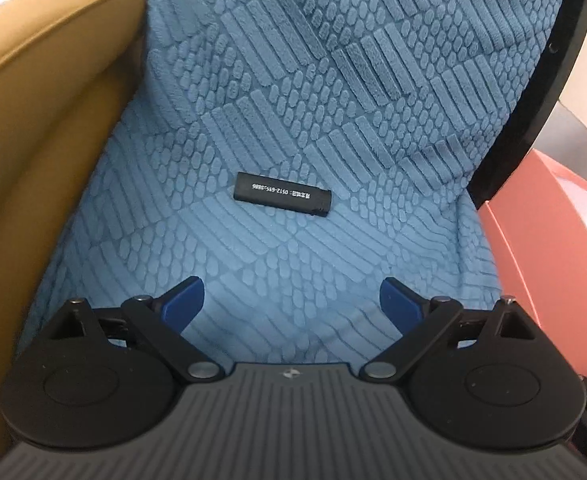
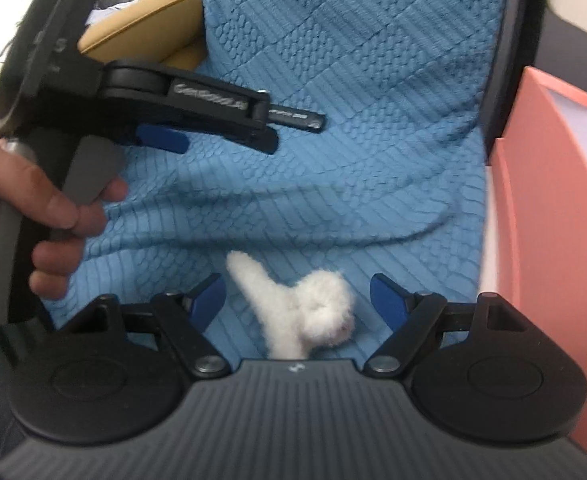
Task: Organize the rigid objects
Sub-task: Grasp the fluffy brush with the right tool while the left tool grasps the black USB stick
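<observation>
Reaching for the black stick (image 1: 281, 195) lying flat on the blue cloth (image 1: 333, 80), we keep the left gripper (image 1: 292, 303) released and straddle its short sides. Our right gripper (image 2: 298, 303), fingers apart, holds nothing; the white fluff (image 2: 301, 308) between them lies loose.

- The blue cloth cover (image 1: 333, 80) ahead of the left tool (image 1: 292, 304) is plush, matt fabric, embossed with raised bars and rounded scales.
- The small black oblong plastic stick (image 1: 282, 198) just beyond it looks smooth and matt, with white print.
- The tan padded armrest (image 1: 33, 120) to its left looks like smooth, faintly sheeny leather.
- The white fluffy toy (image 2: 305, 312) between the right tool's (image 2: 298, 302) fingers (image 2: 207, 300) is woolly and rough.
- The salmon-pink box (image 2: 553, 200) to its right is smooth, matt board or plastic.
- Both tools are matt black plastic with ribbed grey bodies, blue pads and metal pivot pins.
</observation>
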### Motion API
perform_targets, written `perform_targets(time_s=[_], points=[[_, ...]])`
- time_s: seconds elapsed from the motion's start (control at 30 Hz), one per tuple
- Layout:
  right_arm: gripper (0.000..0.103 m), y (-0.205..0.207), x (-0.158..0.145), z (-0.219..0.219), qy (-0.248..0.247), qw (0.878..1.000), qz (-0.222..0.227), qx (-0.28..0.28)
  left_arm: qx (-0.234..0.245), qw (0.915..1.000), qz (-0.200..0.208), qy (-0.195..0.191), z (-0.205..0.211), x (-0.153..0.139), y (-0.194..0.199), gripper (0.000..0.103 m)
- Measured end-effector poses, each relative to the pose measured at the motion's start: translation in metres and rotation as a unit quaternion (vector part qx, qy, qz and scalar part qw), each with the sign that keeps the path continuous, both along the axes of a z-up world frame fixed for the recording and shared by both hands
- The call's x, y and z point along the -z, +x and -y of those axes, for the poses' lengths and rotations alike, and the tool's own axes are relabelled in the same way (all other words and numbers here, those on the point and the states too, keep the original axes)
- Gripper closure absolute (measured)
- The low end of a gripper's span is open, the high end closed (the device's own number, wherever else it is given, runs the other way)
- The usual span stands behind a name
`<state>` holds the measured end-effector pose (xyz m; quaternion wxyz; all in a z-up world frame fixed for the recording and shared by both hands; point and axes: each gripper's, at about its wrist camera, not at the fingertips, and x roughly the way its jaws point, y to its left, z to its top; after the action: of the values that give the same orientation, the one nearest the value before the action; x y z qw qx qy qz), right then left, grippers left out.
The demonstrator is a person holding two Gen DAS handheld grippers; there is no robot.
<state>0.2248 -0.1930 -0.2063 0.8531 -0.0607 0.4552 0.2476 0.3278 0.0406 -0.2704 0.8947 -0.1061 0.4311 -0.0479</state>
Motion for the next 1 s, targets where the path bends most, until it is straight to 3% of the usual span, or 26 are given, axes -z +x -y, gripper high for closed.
perform_targets(time_s=[0.17,0.2,0.57,0.77,1.0], points=[[0.029,0.009,0.013,-0.010,-0.018,1.000,-0.005,-0.019,0.000,0.9999,-0.010,0.012,0.005,0.007,0.018,0.006],[0.037,0.009,0.015,-0.011,-0.017,1.000,-0.009,-0.023,0.000,0.9999,-0.012,0.011,0.004,0.008,0.021,0.006],[0.051,0.016,0.016,-0.017,-0.025,1.000,0.009,-0.017,-0.019,0.9996,-0.011,-0.019,-0.003,0.018,0.043,0.006],[0.052,0.035,0.022,-0.007,-0.021,0.999,0.024,0.039,-0.009,0.9997,0.016,-0.013,0.005,0.020,0.057,0.006],[0.052,0.053,0.029,-0.003,-0.024,0.996,0.040,0.074,-0.006,0.9994,0.025,0.023,0.018,0.028,0.077,0.005]])
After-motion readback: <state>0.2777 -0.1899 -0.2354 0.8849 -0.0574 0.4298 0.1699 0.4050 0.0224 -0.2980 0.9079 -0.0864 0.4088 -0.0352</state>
